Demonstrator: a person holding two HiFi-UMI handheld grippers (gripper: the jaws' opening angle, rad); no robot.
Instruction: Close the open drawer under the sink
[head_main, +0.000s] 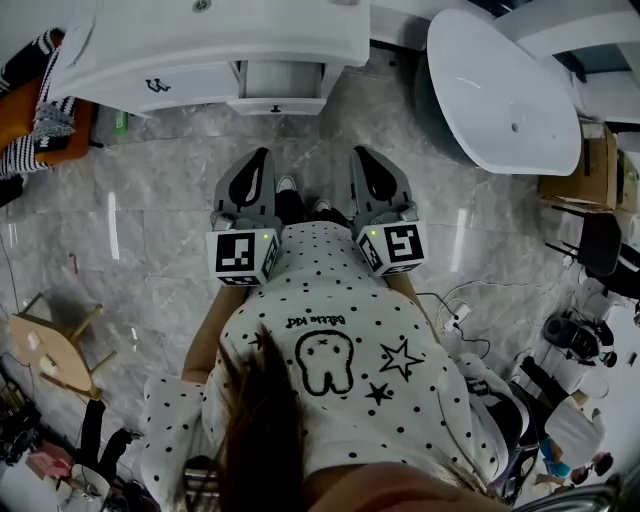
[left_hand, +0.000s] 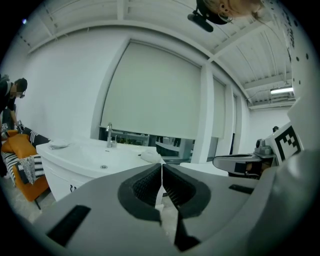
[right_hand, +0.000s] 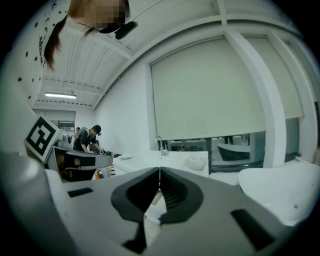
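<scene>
Item: open drawer (head_main: 277, 90), white, pulled out of the cabinet under the sink (head_main: 200, 35). It stands ahead of both sets of fingers and well apart from them, across bare marble floor (head_main: 160, 200). Left gripper (head_main: 262, 158): fingers closed together, nothing between them. Right gripper (head_main: 360, 155): fingers likewise closed and empty. Step in hand, as judged: the approach. With the fingers closed as they are, bring both tips up to the drawer front. Set them flat on its face, one to each side of centre, and push straight in so it does not skew.
</scene>
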